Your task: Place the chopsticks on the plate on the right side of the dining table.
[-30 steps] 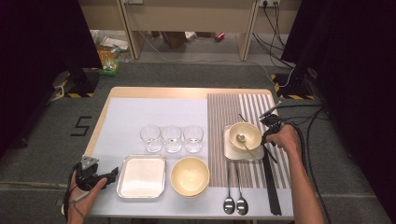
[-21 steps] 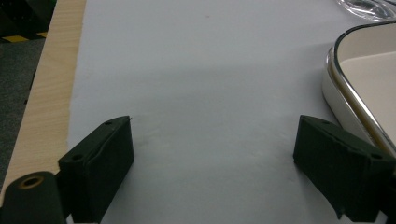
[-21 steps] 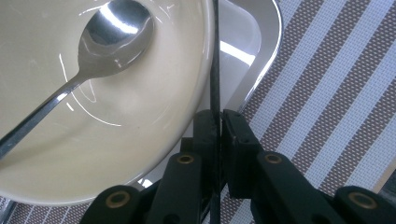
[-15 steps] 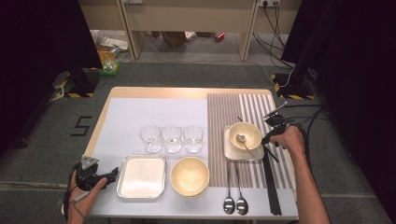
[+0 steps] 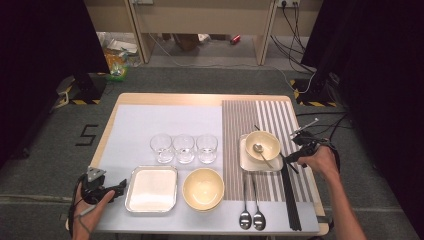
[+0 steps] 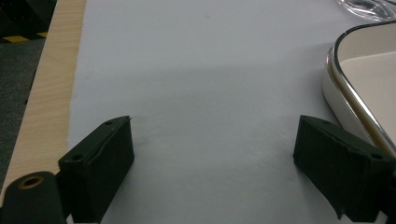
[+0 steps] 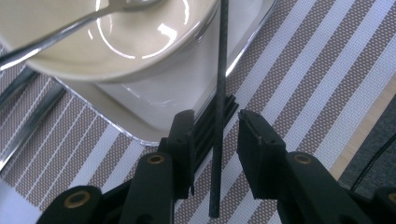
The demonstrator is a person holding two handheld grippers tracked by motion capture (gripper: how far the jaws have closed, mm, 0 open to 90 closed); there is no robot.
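While our right gripper (image 7: 215,135) hovers beside the tray (image 7: 140,123), one black chopstick (image 7: 218,116) stands between its part-open jaws, ungripped.

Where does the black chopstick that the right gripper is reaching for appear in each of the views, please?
High view: the black chopstick slants behind the bowl on the tray, at the table's right.
Left gripper view: not in it.
Right gripper view: it runs upright between the right gripper jaws, not yet clamped.
Shared landmark: the steel-rimmed tray on the striped mat.
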